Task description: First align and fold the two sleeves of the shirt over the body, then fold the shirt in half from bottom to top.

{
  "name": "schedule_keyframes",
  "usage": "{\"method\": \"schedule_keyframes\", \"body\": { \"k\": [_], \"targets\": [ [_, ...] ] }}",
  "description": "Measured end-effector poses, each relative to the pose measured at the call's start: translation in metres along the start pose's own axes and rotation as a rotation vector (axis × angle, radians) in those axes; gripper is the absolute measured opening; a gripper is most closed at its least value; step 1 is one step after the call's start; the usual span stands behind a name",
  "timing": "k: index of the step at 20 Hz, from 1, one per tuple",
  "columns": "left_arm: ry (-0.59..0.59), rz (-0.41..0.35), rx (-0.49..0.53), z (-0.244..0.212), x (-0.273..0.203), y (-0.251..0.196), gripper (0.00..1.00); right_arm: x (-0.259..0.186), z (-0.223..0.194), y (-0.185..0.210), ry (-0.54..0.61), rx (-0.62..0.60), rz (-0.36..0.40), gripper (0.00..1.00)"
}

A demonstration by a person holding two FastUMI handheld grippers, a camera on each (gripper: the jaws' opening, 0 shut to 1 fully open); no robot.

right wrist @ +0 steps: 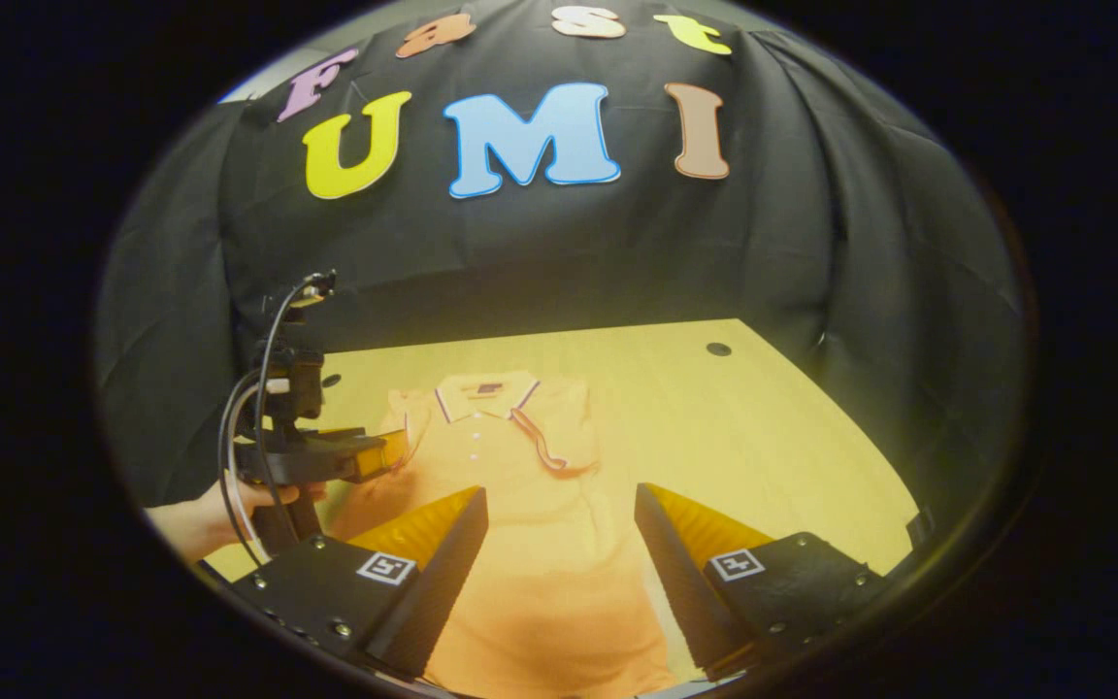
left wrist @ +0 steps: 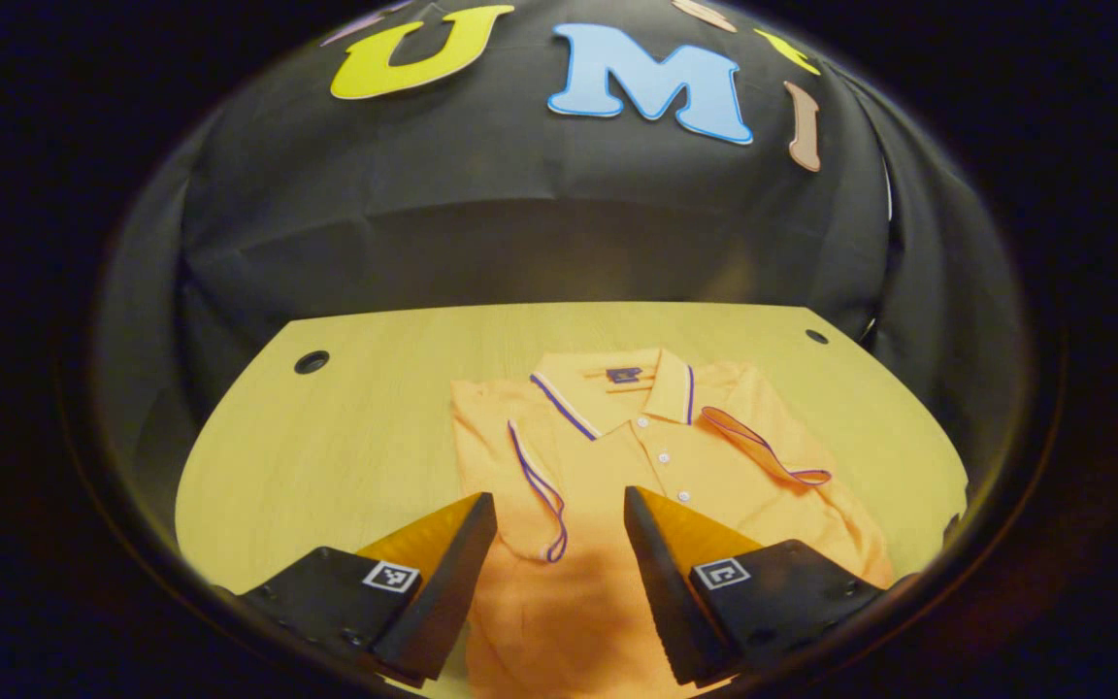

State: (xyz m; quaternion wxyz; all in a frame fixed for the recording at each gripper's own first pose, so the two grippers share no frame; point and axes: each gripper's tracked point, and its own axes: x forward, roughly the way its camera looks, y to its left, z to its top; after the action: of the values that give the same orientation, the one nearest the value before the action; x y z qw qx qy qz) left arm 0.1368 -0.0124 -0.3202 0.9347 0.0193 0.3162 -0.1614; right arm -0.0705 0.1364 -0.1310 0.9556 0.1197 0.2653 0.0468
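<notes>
Two sleeves already lie folded over the body of the orange polo shirt, which rests flat on the wooden table, collar toward the black cloth wall and hem toward the grippers. The table has a small round hole near each far corner, and the shirt sits right of centre in the left gripper view, left of centre in the right gripper view.

On the shirt, the left sleeve crosses inward with its purple-trimmed cuff edge running down beside the button placket, and the right sleeve lies slanted over the chest, its trimmed cuff near the placket as well. The collar is striped at its edge and lies open, with a dark tag inside.

Above the shirt's lower half, the left gripper hangs with its fingers spread wide and nothing between them. The right gripper is likewise wide apart over the lower body of the shirt, clamping nothing. In the right gripper view the left gripper appears farther off, at the shirt's left edge, held by a hand with cables looping from it.
</notes>
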Motion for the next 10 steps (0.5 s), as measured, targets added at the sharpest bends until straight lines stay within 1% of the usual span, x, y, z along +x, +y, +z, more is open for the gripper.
{"method": "schedule_keyframes", "body": {
  "k": [1,2,4,5,8,9,10],
  "targets": [
    [-0.007,0.001,0.003,-0.003,-0.01,-0.001,0.89,-0.002,-0.004,-0.001,-0.002,-0.01,0.006,0.95],
    [-0.018,0.004,0.008,-0.005,-0.021,-0.002,0.9,-0.003,-0.008,-0.004,-0.001,-0.018,0.008,0.94],
    [-0.033,0.004,0.022,-0.009,-0.043,-0.003,0.9,-0.003,-0.022,-0.007,0.012,-0.026,0.015,0.93],
    [-0.032,0.003,0.028,-0.015,-0.052,-0.003,0.91,-0.003,-0.029,-0.009,0.022,-0.027,0.018,0.94],
    [-0.026,0.005,0.031,-0.031,-0.084,-0.003,0.91,-0.005,-0.048,-0.017,0.052,-0.041,0.011,0.93],
    [-0.023,0.006,0.032,-0.039,-0.095,-0.003,0.95,-0.006,-0.054,-0.018,0.064,-0.046,0.01,0.95],
    [-0.016,0.01,0.034,-0.046,-0.105,-0.002,0.96,-0.007,-0.06,-0.021,0.073,-0.051,0.008,0.95]
  ]
}}
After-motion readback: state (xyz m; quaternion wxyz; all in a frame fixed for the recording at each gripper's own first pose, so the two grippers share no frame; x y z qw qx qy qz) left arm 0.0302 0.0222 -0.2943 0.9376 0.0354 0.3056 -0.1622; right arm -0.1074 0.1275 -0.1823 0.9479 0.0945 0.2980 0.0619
